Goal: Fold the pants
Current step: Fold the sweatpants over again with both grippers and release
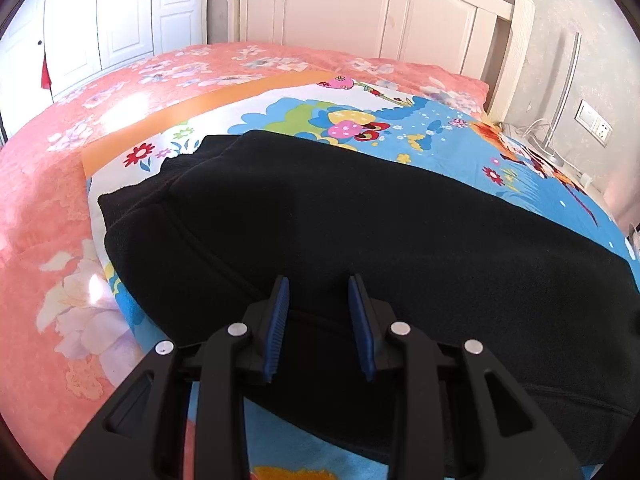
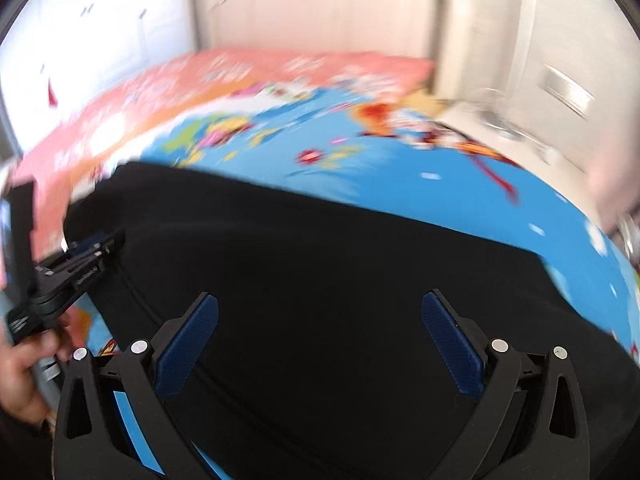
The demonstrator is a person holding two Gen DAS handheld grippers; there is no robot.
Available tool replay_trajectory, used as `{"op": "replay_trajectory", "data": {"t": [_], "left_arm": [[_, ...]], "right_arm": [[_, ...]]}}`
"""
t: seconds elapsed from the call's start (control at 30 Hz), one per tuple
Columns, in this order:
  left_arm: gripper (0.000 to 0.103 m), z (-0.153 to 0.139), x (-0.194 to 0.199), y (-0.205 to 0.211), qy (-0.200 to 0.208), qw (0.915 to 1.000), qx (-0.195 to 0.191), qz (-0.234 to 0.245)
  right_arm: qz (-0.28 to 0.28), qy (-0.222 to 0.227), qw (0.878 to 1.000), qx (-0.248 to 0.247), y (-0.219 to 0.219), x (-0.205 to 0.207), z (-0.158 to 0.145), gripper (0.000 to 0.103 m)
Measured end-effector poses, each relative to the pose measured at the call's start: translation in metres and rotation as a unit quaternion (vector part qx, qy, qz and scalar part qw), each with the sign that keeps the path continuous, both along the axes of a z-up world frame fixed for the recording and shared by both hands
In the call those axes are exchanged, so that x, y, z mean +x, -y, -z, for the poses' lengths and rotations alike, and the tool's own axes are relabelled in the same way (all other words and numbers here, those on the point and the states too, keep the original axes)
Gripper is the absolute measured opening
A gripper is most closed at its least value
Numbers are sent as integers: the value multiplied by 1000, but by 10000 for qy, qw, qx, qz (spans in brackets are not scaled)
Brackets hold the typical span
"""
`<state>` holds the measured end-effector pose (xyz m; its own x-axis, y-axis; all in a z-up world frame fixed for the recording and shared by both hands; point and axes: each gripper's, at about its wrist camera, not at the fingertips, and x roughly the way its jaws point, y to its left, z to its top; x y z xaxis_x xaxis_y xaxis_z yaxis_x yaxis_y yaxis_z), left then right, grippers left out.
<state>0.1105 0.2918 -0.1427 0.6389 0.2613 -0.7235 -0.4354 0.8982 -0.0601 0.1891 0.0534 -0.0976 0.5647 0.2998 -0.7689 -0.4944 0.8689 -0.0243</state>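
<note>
Black pants (image 1: 360, 216) lie flat across the blue cartoon sheet (image 1: 440, 136) on the bed, already doubled over by the look of the stacked layers at the left end, so I judge I'm between folds, lining up for the next one. My left gripper (image 1: 318, 292) hovers low over the near part of the cloth, pads parted with a moderate gap, nothing between them. My right gripper (image 2: 320, 312) is spread wide over the middle of the pants, also empty. Next move, I'd guess: drop both to an edge, pinch all layers together, carry across; thick fleece-like fabric, so a shallow bite could miss the bottom layer. Hard to read: right wrist view is motion-blurred, seams and edges smeared. Black on black hides most fold lines. Near hem is covered by my own fingers, and the right end runs out of frame. Pink floral blanket (image 1: 60, 208) lies beside the sheet.
</note>
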Motion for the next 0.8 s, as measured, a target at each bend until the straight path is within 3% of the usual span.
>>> {"op": "replay_trajectory", "data": {"t": [0.13,0.2,0.27,0.33,0.5,0.57,0.63,0.67,0.7,0.8], "left_arm": [[32,1,0,0,41,10000,0,9],[32,1,1,0,44,10000,29,54],[32,1,2,-1,29,10000,14,90],[32,-3,4,-3,-41,9999,-32,127],[50,-27,18,-15,249,9989,393,52],[50,-25,44,-31,-13,9992,361,157],[38,-12,68,-49,-534,9977,402,98],[19,-7,78,-66,-672,9974,241,-53],[9,-5,81,-76,-657,9978,27,-85],[2,-5,97,-95,-685,9975,-179,14]], "right_arm": [[-26,-388,9992,2,-47,13,29,98],[-121,-560,9981,-236,-62,11,45,99],[-108,-246,9988,-420,-67,0,49,98],[-68,-334,9988,-363,-64,2,50,98],[-77,-151,9991,-379,-64,-3,52,98],[-61,-59,9991,-425,-64,-6,51,98],[-57,3,9990,-452,-64,-8,50,98],[-57,3,9990,-445,-65,-8,51,98],[-53,-10,9991,-427,-64,-7,51,98],[-58,-42,9992,-397,-64,-5,50,98]]}}
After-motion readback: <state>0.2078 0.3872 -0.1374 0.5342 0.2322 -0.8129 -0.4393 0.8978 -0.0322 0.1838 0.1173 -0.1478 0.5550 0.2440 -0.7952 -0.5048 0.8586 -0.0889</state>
